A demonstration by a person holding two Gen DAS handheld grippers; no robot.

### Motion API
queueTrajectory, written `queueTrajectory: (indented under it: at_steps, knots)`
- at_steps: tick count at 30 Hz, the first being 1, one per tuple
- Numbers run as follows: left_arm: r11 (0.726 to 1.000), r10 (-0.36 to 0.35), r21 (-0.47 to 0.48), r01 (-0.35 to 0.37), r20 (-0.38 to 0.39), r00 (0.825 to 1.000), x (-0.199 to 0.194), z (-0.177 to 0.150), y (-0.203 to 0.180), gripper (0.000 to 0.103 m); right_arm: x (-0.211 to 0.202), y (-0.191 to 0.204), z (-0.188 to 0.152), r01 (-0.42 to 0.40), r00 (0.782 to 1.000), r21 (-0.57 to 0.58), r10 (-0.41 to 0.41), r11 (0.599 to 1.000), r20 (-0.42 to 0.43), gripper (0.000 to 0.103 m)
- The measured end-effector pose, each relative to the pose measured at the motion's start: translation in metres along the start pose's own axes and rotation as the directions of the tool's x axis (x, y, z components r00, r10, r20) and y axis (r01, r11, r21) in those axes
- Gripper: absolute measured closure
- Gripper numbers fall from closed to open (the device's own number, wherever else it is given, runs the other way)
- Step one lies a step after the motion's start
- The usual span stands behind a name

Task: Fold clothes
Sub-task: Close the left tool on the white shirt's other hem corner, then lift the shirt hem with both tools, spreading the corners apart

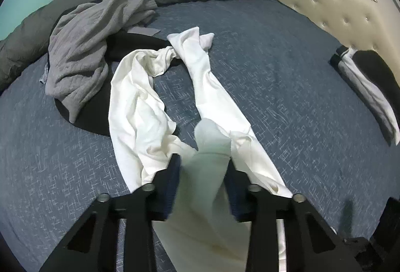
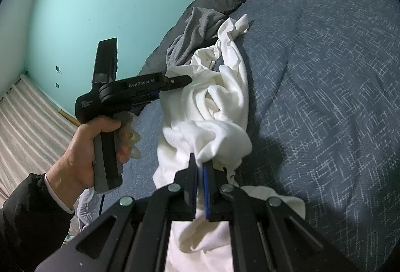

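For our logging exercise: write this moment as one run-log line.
left hand-held gripper: shut on white garment | right hand-held gripper: shut on white garment | bed: grey garment unfolded

A: The black garment (image 1: 130, 46) lies mostly buried under the grey garment (image 1: 82, 51) and the white garment (image 1: 140, 101).

B: And the fabric fold between the left gripper (image 1: 203, 159) fingers (image 1: 175, 167) is blurred; the folded clothes (image 1: 370, 94) are cut off at the edge.

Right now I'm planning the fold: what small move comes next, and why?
Probably lift both ends and spread them apart: the white garment lies twisted on the bed, with the left gripper and right gripper each clamped on it.
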State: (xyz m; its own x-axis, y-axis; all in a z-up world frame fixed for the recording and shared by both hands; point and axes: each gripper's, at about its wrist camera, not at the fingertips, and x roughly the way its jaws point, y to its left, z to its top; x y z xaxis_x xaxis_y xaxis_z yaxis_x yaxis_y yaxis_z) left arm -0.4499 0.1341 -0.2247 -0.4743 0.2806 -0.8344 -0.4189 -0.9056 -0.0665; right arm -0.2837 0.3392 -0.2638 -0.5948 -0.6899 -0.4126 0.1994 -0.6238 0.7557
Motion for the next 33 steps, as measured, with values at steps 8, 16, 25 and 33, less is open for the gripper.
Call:
queueTrajectory:
  at_steps: [8,16,25,33]
  knots:
    - [1.000,0.028,0.011,-0.029,0.044,0.999,-0.020,-0.007,0.006,0.090,-0.001,0.001,0.002,0.011,1.000,-0.005,-0.011,1.000,-0.001,0.100]
    - [0.997,0.055,-0.058,-0.047,0.145,0.988,-0.083,-0.035,0.023,0.091,-0.009,0.015,0.011,0.004,1.000,-0.057,-0.004,0.998,0.013,0.100]
    - [0.985,0.079,-0.166,-0.036,0.260,0.962,-0.190,-0.088,0.039,0.092,-0.046,0.076,0.008,-0.032,0.999,-0.226,0.039,0.974,0.026,0.100]
    - [0.976,0.075,-0.219,0.004,0.350,0.934,-0.269,-0.119,0.039,0.092,-0.084,0.145,0.041,-0.023,1.000,-0.382,0.022,0.924,-0.008,0.100]
